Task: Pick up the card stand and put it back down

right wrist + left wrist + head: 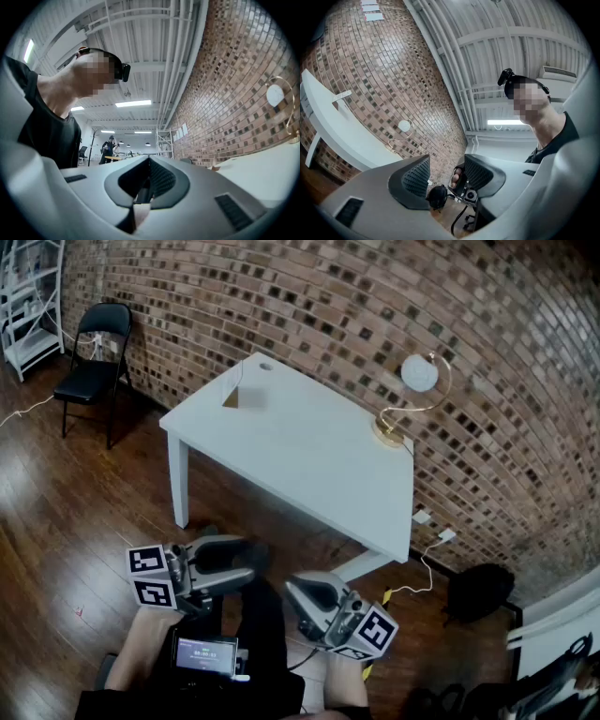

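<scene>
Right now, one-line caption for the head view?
Left gripper and right gripper low before the white table; card stand untouched near its far corner.

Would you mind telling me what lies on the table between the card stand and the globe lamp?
Nothing: in the head view, only bare white tabletop runs between the card stand and the globe lamp.

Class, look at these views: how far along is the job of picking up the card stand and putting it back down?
Done: nothing yet; the card stand sits untouched on the white table.
In hand: nothing. The left gripper is open and empty, the right gripper shut and empty. Both are held by the person's body, short of the table.
Left: reach, grip, lift, set down.
</scene>
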`<state>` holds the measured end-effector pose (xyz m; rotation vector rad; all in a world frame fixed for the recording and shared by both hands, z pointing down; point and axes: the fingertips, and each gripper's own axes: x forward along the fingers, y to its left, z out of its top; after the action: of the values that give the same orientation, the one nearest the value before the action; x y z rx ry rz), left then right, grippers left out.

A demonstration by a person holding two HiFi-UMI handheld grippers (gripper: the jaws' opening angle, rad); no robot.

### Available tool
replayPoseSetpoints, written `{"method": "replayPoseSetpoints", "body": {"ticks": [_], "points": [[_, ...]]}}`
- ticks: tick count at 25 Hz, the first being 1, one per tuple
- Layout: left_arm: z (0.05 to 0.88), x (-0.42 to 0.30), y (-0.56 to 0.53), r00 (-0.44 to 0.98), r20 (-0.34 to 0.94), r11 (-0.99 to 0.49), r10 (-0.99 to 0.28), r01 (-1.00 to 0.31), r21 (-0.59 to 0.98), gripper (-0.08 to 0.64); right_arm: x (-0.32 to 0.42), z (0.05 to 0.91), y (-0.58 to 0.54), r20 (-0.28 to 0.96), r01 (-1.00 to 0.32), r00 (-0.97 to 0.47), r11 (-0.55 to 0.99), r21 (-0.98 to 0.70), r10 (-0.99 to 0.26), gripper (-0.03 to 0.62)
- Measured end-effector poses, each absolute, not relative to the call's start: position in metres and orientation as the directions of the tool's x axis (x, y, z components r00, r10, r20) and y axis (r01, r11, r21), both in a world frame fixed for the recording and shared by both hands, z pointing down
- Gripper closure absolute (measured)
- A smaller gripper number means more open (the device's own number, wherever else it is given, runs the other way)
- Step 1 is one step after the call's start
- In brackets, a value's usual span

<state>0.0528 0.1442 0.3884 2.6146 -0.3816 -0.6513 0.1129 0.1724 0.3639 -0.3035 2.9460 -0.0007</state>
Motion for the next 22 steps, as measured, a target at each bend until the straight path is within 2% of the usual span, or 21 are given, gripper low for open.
{"method": "replayPoseSetpoints", "body": {"ticks": [11,21,22], "points": [[0.355,0.038,0.087,0.863,-0.393,-0.914,-0.318,-0.169,0.368,0.341,0.106,0.354,0.098,-0.201,-0.241,-0.950,0.970,-0.025,-0.241,0.572],[0.350,0.013,0.021,0.833,-0.426,-0.904,-0.353,-0.188,0.383,0.339,0.090,0.353,0.035,-0.200,-0.238,-0.949,0.970,-0.057,-0.245,0.572],[0.350,0.010,0.015,0.829,-0.429,-0.903,-0.359,-0.193,0.383,0.341,0.088,0.354,0.028,-0.196,-0.236,-0.950,0.970,-0.062,-0.244,0.554]]}}
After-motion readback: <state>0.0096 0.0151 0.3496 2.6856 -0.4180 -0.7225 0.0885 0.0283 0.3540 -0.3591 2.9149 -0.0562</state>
